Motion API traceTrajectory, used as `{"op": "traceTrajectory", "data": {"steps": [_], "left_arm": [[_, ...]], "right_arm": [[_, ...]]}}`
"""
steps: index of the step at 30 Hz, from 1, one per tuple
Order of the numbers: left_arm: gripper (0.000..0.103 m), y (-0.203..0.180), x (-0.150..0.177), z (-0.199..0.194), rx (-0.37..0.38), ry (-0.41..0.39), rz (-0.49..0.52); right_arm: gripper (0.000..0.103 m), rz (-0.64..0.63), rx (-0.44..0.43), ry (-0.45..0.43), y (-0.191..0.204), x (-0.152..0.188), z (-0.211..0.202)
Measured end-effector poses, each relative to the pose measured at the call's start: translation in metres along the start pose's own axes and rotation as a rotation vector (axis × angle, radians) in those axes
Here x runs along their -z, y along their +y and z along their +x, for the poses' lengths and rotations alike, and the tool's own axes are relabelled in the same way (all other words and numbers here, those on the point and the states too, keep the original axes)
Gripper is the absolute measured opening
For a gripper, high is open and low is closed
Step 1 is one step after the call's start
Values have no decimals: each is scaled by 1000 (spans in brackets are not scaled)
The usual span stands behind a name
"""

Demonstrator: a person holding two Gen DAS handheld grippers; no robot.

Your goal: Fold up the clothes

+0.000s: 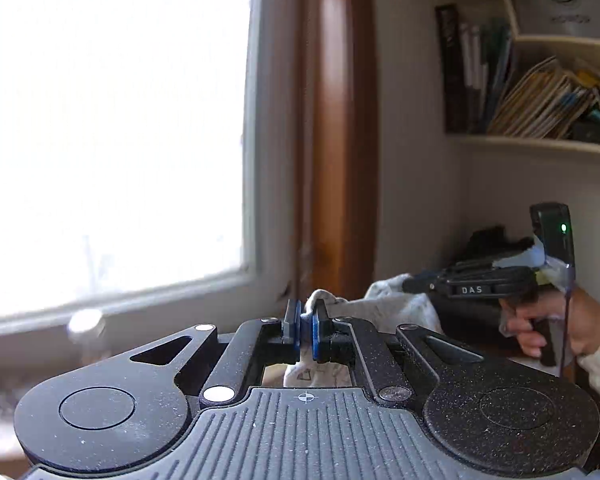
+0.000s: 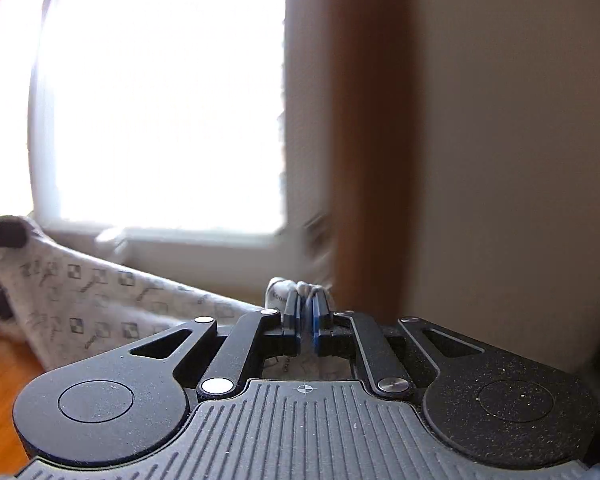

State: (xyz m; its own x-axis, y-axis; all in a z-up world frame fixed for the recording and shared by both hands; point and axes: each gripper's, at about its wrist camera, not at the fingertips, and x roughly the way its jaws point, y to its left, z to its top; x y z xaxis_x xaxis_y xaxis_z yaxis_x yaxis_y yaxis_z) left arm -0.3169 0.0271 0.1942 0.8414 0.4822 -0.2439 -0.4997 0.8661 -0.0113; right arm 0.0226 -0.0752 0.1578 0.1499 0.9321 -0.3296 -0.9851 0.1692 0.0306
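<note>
A pale grey garment with a small dark square-and-line print hangs stretched in the air between both grippers. In the left wrist view my left gripper (image 1: 306, 316) is shut on a bunched edge of the garment (image 1: 396, 304), which runs right to the right gripper (image 1: 416, 286), held in a hand. In the right wrist view my right gripper (image 2: 306, 306) is shut on the other bunched edge, and the garment (image 2: 100, 304) stretches left to the left gripper (image 2: 0, 232) at the frame's edge.
A bright window (image 1: 112, 128) and a brown wooden post (image 1: 340, 128) stand straight ahead. A wall shelf with books (image 1: 532, 92) is at upper right. A wooden surface (image 2: 0, 392) lies below left in the right wrist view.
</note>
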Motion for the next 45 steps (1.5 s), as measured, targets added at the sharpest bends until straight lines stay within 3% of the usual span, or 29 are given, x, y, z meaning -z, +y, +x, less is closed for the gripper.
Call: {"op": "traceTrajectory", "data": {"steps": [3,6,11,13,15,17,18,21,24,31,35,42,43,44,45], "left_arm": [[6,18,37,0,-9,92,-35],[6,34,74,8,-16,167,-70],[10,53,111,19,-36,223,-126],[25,61,118,21,-48,222,-146],[50,68,117,19,-67,209,-161],[63,74,113,15,-91,192,-175],[68,76,111,14,-100,184,-180],[70,67,104,21,-89,172,-167],[70,43,101,35,-42,175,-137],[63,-38,102,88,153,210,-89],[65,-86,105,122,238,243,-41],[66,-118,117,169,223,325,29],[63,-117,118,172,221,331,36],[47,-116,119,175,216,338,44],[21,-114,119,177,209,340,48]], "right_arm": [[13,-19,-46,83,16,18,19],[23,-41,-22,127,19,33,27],[36,-72,35,191,4,54,34],[38,-77,67,221,-7,71,36],[41,-74,105,243,-19,89,36],[46,-52,128,245,-32,98,32],[46,-33,136,240,-39,101,27],[50,11,154,220,-56,103,10],[51,16,175,216,-70,107,-9],[52,14,207,288,-102,140,-54],[61,10,202,325,-113,160,-79],[77,-41,201,384,-116,185,-92],[79,-30,195,387,-120,187,-90],[80,-12,187,390,-124,189,-89],[81,11,175,390,-128,190,-86]]}}
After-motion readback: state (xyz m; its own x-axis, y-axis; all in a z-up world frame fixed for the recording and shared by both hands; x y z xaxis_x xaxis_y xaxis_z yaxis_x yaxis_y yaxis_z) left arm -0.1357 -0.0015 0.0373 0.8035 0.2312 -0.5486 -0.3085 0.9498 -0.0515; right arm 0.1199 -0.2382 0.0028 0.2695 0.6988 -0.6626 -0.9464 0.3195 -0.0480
